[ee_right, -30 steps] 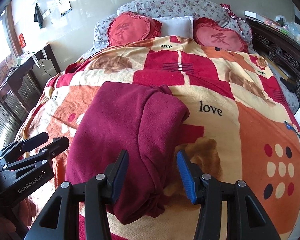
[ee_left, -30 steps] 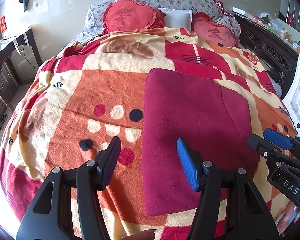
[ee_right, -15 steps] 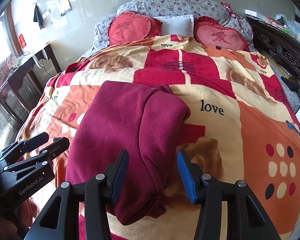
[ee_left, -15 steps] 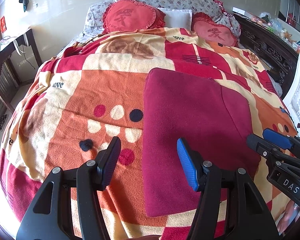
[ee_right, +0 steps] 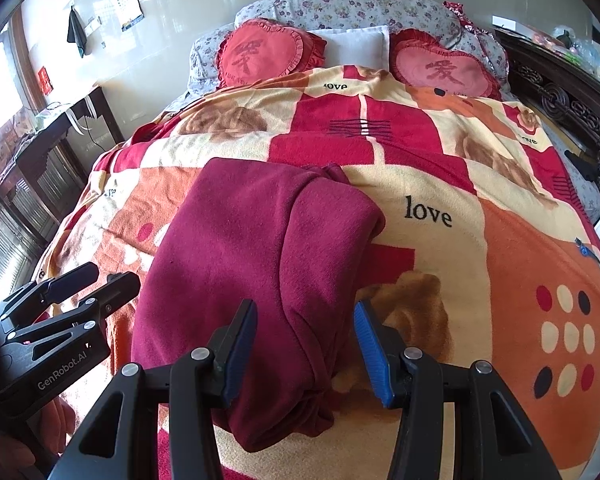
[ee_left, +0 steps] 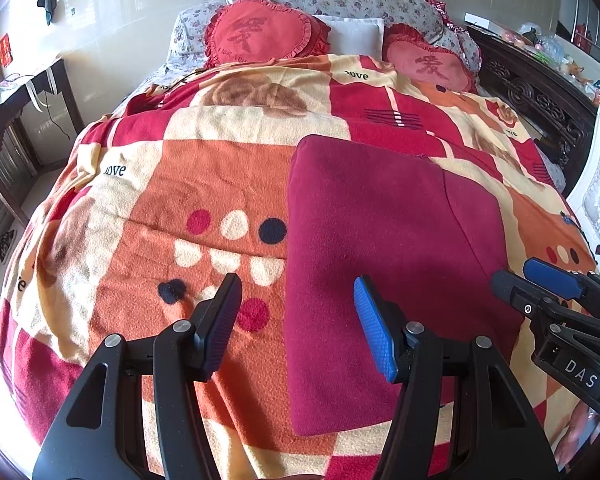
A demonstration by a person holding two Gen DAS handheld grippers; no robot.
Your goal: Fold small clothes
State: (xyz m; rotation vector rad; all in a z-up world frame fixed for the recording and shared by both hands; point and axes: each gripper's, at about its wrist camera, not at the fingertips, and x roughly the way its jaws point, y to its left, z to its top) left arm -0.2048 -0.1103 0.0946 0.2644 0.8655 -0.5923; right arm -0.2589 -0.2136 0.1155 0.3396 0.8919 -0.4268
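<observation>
A fleecy maroon garment [ee_left: 388, 248], folded into a rectangle, is laid flat on the patterned plush blanket [ee_left: 172, 184]. The left gripper [ee_left: 298, 320] and right gripper [ee_right: 305, 342] are held wide apart above its near edge, gripping nothing.

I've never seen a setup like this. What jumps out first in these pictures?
A maroon garment lies folded in the middle of a bed, on a loud red, orange and cream blanket printed with "love". Two heart cushions lean at the head. Up close, both grippers, left and right, hover open above the garment's near edge.
</observation>
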